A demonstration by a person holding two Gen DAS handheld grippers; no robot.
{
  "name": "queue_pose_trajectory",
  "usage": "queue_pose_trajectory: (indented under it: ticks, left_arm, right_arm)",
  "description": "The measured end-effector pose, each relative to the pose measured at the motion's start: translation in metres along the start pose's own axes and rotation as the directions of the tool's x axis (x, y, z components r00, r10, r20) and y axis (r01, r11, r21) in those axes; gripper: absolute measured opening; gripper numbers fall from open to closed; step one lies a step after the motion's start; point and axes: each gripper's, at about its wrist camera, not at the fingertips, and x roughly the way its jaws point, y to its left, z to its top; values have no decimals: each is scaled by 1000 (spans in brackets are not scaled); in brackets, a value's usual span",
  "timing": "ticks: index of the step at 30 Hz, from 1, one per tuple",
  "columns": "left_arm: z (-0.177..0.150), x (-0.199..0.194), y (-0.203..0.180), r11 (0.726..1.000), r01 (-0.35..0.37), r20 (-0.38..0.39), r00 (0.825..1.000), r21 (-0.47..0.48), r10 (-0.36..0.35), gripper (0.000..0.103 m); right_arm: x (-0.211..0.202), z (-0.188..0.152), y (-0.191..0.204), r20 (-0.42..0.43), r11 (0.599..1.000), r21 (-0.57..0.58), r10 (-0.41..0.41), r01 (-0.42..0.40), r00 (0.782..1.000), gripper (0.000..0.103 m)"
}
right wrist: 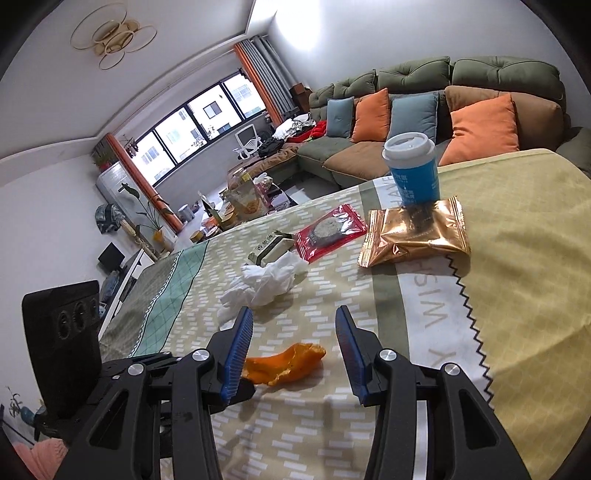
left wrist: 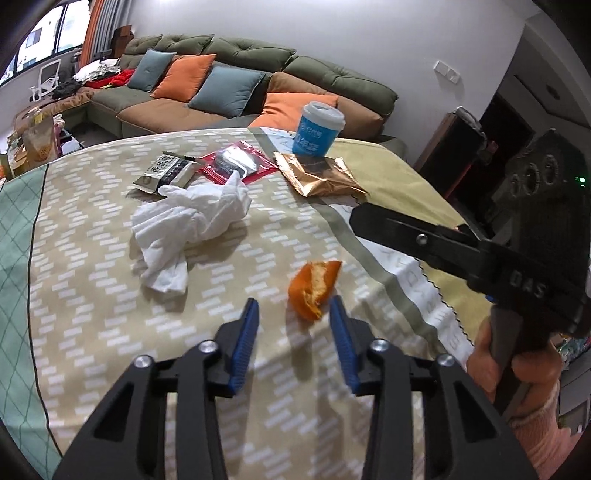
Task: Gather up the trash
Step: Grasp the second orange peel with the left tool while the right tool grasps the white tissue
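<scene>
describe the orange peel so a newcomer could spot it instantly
On the patterned beige tablecloth, look nearest the cameras, in front of the crumpled white tissue. The curled orange peel lies alone there, the only bright orange scrap; the other trash is wrappers and a blue paper cup.

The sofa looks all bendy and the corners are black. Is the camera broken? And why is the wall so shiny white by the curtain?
Not broken: in both wrist views a fisheye lens curves the sofa and darkens the corners. In the right wrist view, the bright patch on the wall is glare, washed out to white.
</scene>
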Motion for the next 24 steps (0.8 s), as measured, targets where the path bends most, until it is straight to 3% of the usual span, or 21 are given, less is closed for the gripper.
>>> queue_pose_trajectory:
  ticks: [1,3,11,18,24]
  left_arm:
    - [1,5,2,1000,4,-16,1000,-9,-4,30]
    - [2,11,4,1000,9,-39,999,-18,-10,11]
    - [-4,-5,17,999,6,1,1000,-50,-6,9]
    - [-18,-51,44,994,-14,68,997,-107,21,9]
    - [-36,-94,68,988,-52,121,990,-145,70,9]
  right_arm:
    - [1,1,0,-1,1000,2,3,-3,1000,48]
    - [3,3,0,-4,1000,1,4,-4,1000,48]
    - [19,9,5,-33,999,-8,31,-31,999,48]
    - [49,18,27,-87,997,-61,44,-50,995,48]
    - [91,29,38,-152,997,-72,-18,7,988,59]
